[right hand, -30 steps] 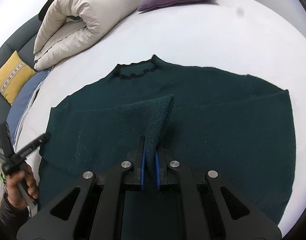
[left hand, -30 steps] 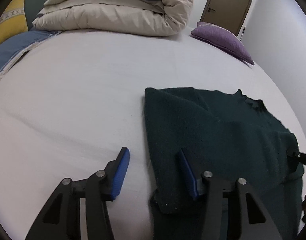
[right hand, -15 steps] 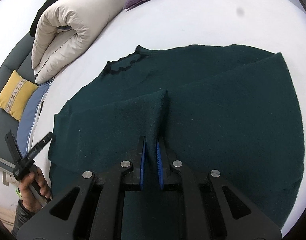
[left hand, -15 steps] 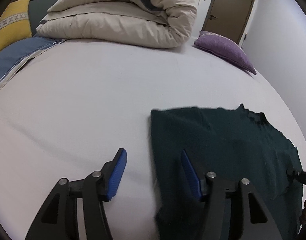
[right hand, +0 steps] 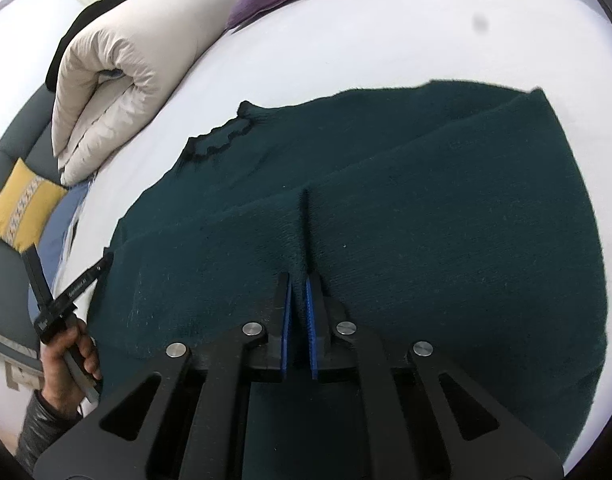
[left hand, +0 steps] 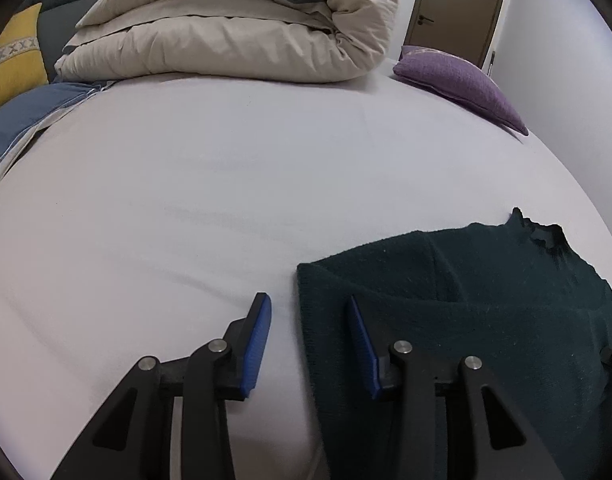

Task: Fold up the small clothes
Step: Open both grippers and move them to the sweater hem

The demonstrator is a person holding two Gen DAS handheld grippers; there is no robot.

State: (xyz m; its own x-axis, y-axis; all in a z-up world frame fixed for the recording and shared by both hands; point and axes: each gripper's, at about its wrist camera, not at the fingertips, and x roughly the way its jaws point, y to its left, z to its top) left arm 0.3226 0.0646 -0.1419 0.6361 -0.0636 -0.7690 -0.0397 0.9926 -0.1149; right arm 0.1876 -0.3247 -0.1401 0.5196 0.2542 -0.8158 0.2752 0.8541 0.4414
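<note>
White bedsheet (left hand: 210, 184) covered the whole work surface, and on it, toward the near right part of the bed, lay the dark green knit sweater (right hand: 446, 208), neckline (right hand: 222, 140) pointing to the far left in the right wrist view. Both sleeves appeared already folded in across the body, their cuffs meeting at a narrow seam just ahead of the right gripper (right hand: 299, 292). Its blue pads stood almost together with a thin gap between them; whether any knit was still pinched there could not be told. The left gripper (left hand: 308, 312) hovered with its fingers spread wide, straddling the sweater's left folded edge, one pad over bare sheet, the other over the knit, holding nothing.

To do this step well, I judged the sleeves should lie flat and parallel before any lengthwise fold; the left gripper ought to bite the doubled edge squarely, so both layers travel together. Thick knit tends to spring back, so a gentle press along the crease would help.

Beyond lay a rolled beige duvet (left hand: 234, 28), a purple cushion (left hand: 462, 80) and a yellow cushion (right hand: 22, 208).
</note>
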